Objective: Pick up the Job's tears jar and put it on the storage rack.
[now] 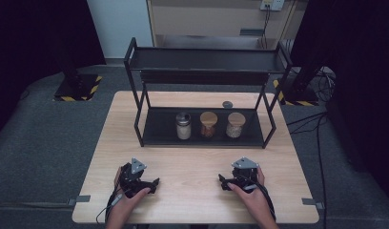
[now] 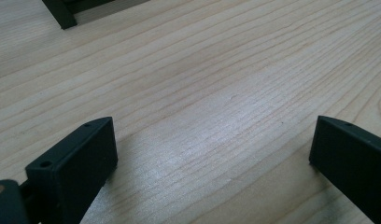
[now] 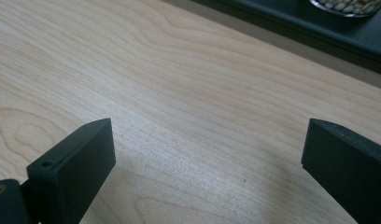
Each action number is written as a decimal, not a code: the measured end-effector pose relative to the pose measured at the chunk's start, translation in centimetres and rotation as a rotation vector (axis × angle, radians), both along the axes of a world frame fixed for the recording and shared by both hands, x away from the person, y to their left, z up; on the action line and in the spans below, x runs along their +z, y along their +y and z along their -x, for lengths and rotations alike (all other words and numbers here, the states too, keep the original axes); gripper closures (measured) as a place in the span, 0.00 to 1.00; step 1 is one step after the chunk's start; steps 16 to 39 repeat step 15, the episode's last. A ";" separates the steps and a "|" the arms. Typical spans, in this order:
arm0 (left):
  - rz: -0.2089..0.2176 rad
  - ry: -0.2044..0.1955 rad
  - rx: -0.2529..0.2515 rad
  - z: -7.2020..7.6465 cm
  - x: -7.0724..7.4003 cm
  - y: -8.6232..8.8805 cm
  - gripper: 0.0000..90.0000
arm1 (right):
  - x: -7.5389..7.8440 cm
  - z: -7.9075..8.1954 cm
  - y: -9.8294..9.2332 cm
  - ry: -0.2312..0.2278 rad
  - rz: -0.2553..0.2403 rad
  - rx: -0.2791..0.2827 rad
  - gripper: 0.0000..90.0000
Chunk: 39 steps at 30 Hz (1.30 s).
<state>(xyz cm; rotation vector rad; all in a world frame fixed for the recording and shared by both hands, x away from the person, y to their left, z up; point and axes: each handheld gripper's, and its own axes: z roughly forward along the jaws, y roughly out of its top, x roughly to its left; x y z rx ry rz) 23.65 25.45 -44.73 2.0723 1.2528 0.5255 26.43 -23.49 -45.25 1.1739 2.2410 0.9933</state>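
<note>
Both grippers spread wide, empty, resting on table (image 1: 192, 162). Right gripper (image 1: 224, 181) nearer rightmost jar (image 1: 235, 125), probably beans; jar ahead. Left gripper (image 1: 154, 183) farther.

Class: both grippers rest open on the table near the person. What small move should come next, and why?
Probably lift the right gripper forward toward the jars on the rack's lower shelf. Both it and the left gripper are open, hold nothing, and lie well short of the rack.
</note>
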 end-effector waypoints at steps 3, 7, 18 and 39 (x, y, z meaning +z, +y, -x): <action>0.000 0.000 0.000 0.0 0.0 0.0 0.00 | -0.1 -0.5 0.2 0.021 0.005 0.000 0.03; 0.000 0.000 0.000 0.0 0.0 0.0 0.00 | 0.1 -1.1 0.2 0.050 0.003 0.000 0.01; 0.003 0.003 -0.003 -0.1 0.0 0.1 0.00 | 0.1 -1.4 0.0 0.070 -0.009 0.000 0.00; 0.003 0.003 -0.003 -0.1 0.0 0.1 0.00 | 0.1 -1.4 0.0 0.070 -0.009 0.000 0.00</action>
